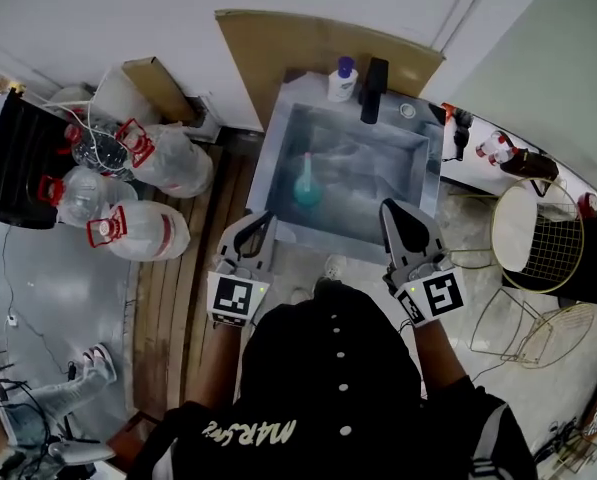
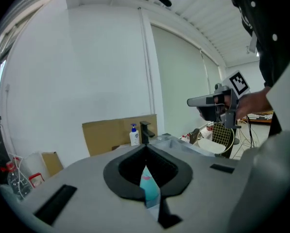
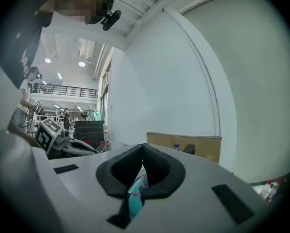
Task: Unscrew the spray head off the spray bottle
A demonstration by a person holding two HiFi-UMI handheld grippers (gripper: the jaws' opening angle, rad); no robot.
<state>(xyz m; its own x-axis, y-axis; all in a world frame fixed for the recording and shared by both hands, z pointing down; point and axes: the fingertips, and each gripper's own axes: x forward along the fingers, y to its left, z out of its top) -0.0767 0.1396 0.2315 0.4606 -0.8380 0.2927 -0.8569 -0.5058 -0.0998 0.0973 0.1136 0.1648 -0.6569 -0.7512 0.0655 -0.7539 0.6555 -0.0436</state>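
A teal spray bottle [image 1: 306, 182] with a pink-marked spray head stands in the steel sink [image 1: 431, 158]. My left gripper [image 1: 266, 220] hovers over the sink's near left rim, jaws shut and empty. My right gripper [image 1: 390, 208] is at the near right rim, also shut on nothing. Both sit short of the bottle. In the left gripper view the bottle [image 2: 149, 187] shows through the gap below the closed left gripper [image 2: 145, 147], with the right gripper [image 2: 213, 101] off to the right. In the right gripper view the bottle [image 3: 134, 197] shows below the shut right gripper [image 3: 143, 147].
A white soap pump bottle [image 1: 342, 80] and a black faucet [image 1: 374, 90] stand at the sink's far edge, before a cardboard sheet [image 1: 278, 48]. Large water jugs [image 1: 138, 230] lie on the floor at left. Wire baskets [image 1: 540, 234] stand at right.
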